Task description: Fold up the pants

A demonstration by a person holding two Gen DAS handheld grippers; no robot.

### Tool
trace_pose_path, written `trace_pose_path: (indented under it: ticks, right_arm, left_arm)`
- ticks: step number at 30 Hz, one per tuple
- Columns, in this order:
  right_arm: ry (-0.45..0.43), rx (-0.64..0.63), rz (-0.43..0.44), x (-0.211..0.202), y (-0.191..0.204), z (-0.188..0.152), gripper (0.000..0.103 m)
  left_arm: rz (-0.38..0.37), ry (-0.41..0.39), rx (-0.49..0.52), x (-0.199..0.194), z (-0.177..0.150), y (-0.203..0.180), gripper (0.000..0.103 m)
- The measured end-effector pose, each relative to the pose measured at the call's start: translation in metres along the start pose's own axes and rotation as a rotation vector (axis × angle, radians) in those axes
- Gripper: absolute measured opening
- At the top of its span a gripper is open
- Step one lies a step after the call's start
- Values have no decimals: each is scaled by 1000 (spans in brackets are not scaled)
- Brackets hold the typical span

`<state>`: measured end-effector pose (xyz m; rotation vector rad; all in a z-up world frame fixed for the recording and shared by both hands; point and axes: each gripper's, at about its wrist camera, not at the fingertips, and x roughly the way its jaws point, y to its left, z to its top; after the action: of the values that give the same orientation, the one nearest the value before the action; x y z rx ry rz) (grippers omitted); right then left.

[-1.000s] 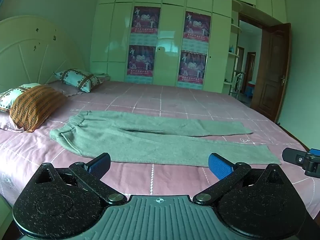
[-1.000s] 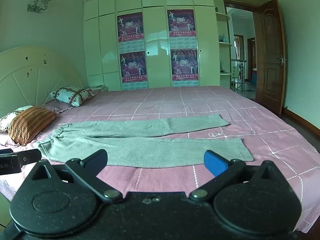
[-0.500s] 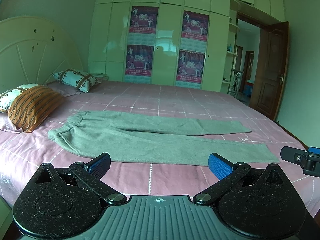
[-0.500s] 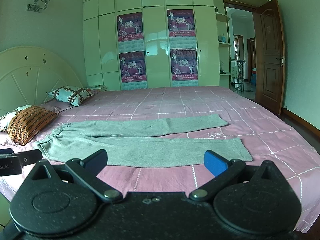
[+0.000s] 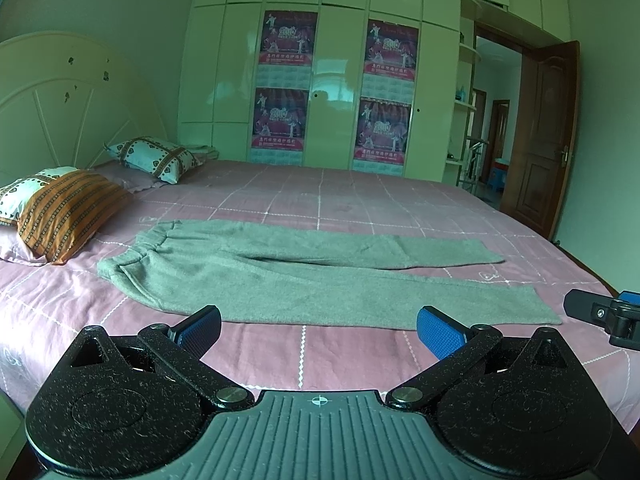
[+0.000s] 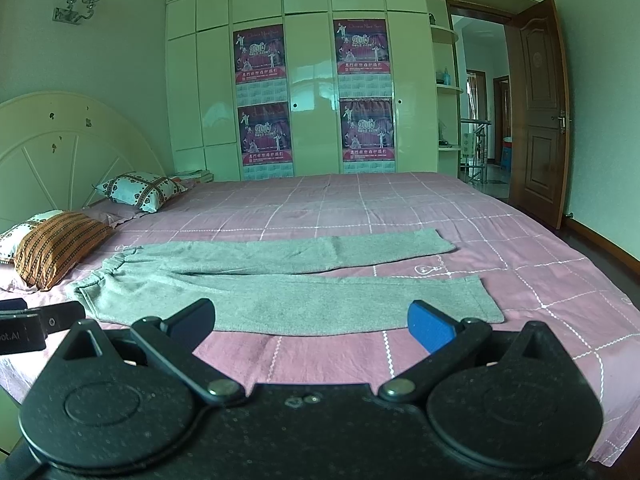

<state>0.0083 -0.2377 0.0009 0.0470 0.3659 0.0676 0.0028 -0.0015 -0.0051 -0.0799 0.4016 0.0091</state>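
We see a cream wardrobe wall (image 6: 304,92) carrying four dark-red posters (image 6: 259,53), each reading "2010" over calendar grids, the upper ones headed "Chinese New Year", and in front of it a bed with a pink grid-pattern sheet (image 5: 380,204) with the grey pants (image 5: 304,276) lying flat and unfolded on it, waistband toward the orange striped pillow (image 5: 68,216), the two legs spread slightly apart toward the door side. Left gripper (image 5: 319,326) and right gripper (image 6: 311,321) both hover at the near bed edge just short of the pants, blue-padded fingers spread wide, nothing between them. The left unit's body at the right view's edge shows partial text "ot.AI".
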Motion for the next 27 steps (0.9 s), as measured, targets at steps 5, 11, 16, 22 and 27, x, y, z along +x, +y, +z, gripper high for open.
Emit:
trace_pose_path:
  ticks: [5, 11, 16, 22, 27]
  right_arm:
    - [-1, 0, -1, -1, -1, -1, 97]
    - [0, 2, 0, -1, 0, 0, 97]
    - [0, 2, -1, -1, 0, 0, 97]
    - [0, 1, -1, -1, 0, -1, 97]
    - [2, 2, -1, 0, 0, -1, 97]
  left_arm:
    - [2, 1, 2, 0, 0, 0, 103]
    - [4, 10, 6, 3, 2, 1, 103]
    - [6, 11, 7, 3, 2, 1, 103]
    - [6, 13, 10, 4, 3, 2, 103]
    - [8, 14, 11, 5, 2, 2, 103]
